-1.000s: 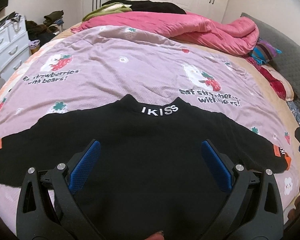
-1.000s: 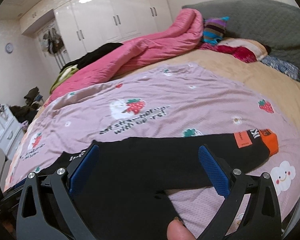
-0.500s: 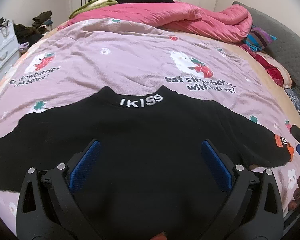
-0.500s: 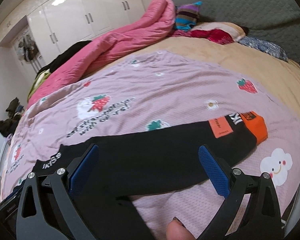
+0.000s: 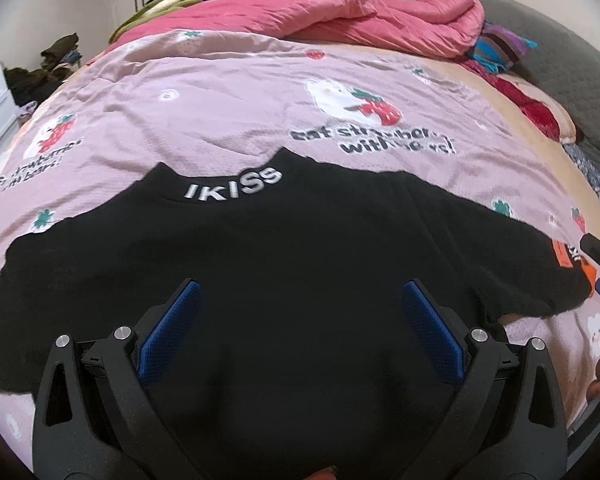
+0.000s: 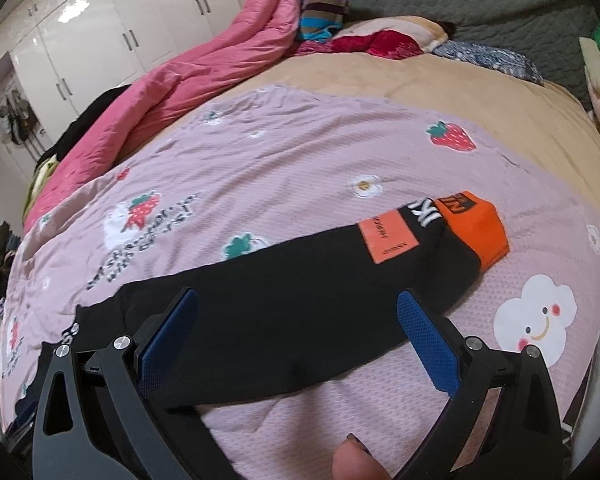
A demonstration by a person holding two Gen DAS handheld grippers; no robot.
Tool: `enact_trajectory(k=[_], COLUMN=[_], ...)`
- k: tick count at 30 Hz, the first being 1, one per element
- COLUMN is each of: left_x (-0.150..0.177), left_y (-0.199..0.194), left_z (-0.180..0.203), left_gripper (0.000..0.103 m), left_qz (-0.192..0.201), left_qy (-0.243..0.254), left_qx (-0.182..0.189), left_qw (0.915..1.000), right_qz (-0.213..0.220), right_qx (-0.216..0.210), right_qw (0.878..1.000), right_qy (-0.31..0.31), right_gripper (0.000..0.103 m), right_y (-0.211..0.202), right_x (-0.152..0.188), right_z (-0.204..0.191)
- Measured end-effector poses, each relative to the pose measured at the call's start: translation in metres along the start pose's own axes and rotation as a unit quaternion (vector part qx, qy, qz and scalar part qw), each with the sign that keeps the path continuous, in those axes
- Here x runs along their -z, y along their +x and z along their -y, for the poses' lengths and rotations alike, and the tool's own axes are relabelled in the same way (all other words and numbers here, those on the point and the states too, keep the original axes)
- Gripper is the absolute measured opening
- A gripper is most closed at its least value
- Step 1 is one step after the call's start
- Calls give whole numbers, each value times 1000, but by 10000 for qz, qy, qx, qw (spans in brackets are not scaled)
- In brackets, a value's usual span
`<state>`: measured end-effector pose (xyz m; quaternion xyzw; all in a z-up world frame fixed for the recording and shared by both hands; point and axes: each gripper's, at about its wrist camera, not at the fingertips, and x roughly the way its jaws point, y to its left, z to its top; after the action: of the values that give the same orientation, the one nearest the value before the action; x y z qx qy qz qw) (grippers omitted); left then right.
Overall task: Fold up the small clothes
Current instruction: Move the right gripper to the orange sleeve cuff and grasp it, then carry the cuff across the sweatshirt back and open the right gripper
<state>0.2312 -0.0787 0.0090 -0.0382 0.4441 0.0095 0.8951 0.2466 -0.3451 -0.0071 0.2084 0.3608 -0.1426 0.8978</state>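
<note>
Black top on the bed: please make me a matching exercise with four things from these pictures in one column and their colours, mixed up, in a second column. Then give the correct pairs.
Things:
1. cuff
2. collar lettering
3. quilt
4. gripper pads

Colours:
A. blue
B. pink
C. orange
D. white

Pairs: 1-C, 2-D, 3-B, 4-A

The cuff ends the right sleeve of the black top. The lettering reads IKISS. The quilt lies bunched at the far side of the bed. Both grippers, left and right, are open over the top.
</note>
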Motion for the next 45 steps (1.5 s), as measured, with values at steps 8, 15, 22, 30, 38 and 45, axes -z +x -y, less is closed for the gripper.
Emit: enact_trajectory(k=[8, 15, 22, 30, 38, 45], left_x=[8, 13, 13, 7, 0, 0], left_y=[15, 27, 31, 23, 6, -5], left_z=[12, 9, -2, -22, -47, -70], left_gripper=[94, 94, 94, 94, 94, 94], left_qz=[-168, -319, -359, -292, -159, -119], left_qy=[141, 158, 78, -173, -421, -598], left_qx=[85, 7, -42, -104, -103, -144], left_qw=[9997, 9994, 9993, 9994, 9989, 9980], right_qz=[127, -158, -305, 48, 457, 681], right_qx=[808, 1249, 921, 613, -187, -1087], right_qw=[9963, 9888, 9863, 9877, 9970, 9916], right_qy=[259, 803, 1331, 1438, 602, -160], right_gripper=[99, 99, 99, 51, 12, 8], right_y=[17, 38, 61, 64, 33, -1], right_x=[-1, 1, -6, -18, -25, -13], right_z=[26, 61, 85, 86, 44, -11])
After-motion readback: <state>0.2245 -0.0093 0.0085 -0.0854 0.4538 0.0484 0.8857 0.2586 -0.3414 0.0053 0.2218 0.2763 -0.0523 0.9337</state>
